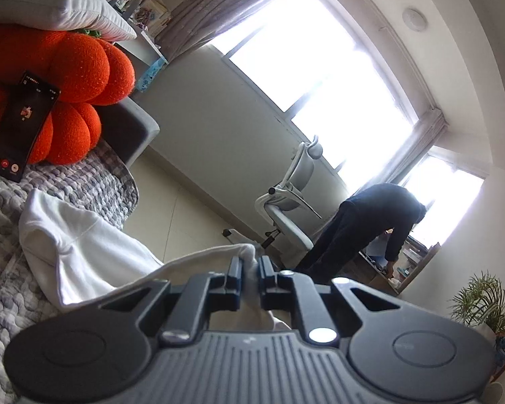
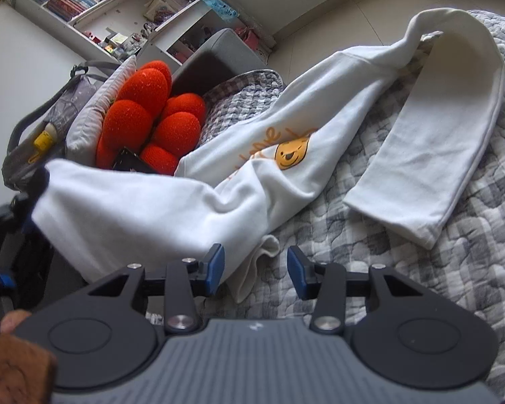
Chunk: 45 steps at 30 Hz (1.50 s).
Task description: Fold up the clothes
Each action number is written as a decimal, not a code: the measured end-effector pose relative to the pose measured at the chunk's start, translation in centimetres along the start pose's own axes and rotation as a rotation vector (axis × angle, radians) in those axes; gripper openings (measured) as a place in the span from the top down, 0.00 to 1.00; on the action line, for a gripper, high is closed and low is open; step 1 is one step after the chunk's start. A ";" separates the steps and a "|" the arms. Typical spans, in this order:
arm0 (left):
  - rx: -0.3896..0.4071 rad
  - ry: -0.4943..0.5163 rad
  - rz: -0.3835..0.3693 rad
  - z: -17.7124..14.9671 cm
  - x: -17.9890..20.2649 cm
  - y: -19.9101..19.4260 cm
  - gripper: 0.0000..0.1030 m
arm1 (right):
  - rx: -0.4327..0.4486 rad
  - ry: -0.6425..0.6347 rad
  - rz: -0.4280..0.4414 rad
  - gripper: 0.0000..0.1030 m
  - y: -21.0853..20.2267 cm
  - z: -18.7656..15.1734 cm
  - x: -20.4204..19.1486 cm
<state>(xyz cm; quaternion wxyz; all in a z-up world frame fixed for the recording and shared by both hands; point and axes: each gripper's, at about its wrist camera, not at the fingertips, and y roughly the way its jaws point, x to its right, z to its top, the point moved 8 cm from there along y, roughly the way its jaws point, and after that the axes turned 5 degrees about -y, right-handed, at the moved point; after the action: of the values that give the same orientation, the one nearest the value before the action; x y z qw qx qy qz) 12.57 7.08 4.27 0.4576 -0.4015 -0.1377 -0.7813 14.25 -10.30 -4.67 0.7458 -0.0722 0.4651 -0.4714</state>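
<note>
Nearest the left wrist camera, the left tool (image 1: 250,266) has its two dark fingers pinched together on a fold of the white sweatshirt (image 1: 84,252), the cloth bunched in the narrow slit between them and trailing back to the bed. Seen from the right wrist camera, the right tool (image 2: 256,269) stands with its blue-padded fingers (image 2: 215,269) parted; a cream edge of the sweatshirt (image 2: 286,168) lies below the gap, and neither pad presses on it. No earlier picture is given, so only this stance can be told. The sweatshirt sprawls across the grey-and-white quilt (image 2: 421,286) on the bed, its yellow bear print (image 2: 291,155) facing up and one long sleeve (image 2: 447,134) looping away and back down onto the quilt. Beside it sits an orange plush cushion (image 2: 151,124) with a dark phone (image 1: 20,128) leaning against it. Across the room, a person in dark clothes (image 1: 370,225) bends beside a grey office chair (image 1: 293,202) under bright windows.
</note>
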 end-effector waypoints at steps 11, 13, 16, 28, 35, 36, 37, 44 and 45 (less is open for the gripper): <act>0.109 -0.076 0.143 3.4 -5.0 -2.4 0.91 | -0.048 -0.200 -0.136 0.55 4.6 -2.8 -2.5; 0.121 -0.070 0.207 3.9 -6.3 -3.0 0.91 | -0.039 -0.215 -0.166 0.55 5.6 -2.7 -2.3; 0.126 -0.076 0.277 4.5 -8.2 -3.6 0.91 | -0.011 -0.210 -0.140 0.58 6.8 -2.3 -2.5; 0.147 -0.086 0.390 5.0 -10.5 -5.6 0.91 | 0.046 -0.207 -0.150 0.96 3.9 -0.8 -2.1; 0.138 -0.121 0.333 4.6 -9.6 -5.5 0.91 | -0.030 -0.209 -0.129 0.83 2.6 -2.0 -1.5; 0.140 -0.115 0.334 4.5 -9.5 -5.4 0.91 | -0.028 -0.228 -0.120 0.82 2.4 -2.1 -2.0; 0.142 -0.111 0.335 4.5 -9.4 -5.4 0.91 | -0.025 -0.247 -0.110 0.78 2.3 -2.2 -2.5; 0.145 -0.123 0.347 4.3 -9.7 -5.4 0.91 | -0.040 -0.427 -0.074 0.49 3.4 -5.0 -6.5; 0.146 -0.127 0.348 4.3 -9.8 -5.4 0.91 | -0.046 -0.465 -0.081 0.49 3.9 -5.7 -7.1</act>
<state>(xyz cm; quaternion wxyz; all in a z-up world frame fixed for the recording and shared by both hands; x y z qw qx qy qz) 12.86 18.44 0.47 0.6041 -0.4335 -0.1508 -0.6515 11.56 -0.82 -5.56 0.8116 -0.2143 0.2883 -0.4608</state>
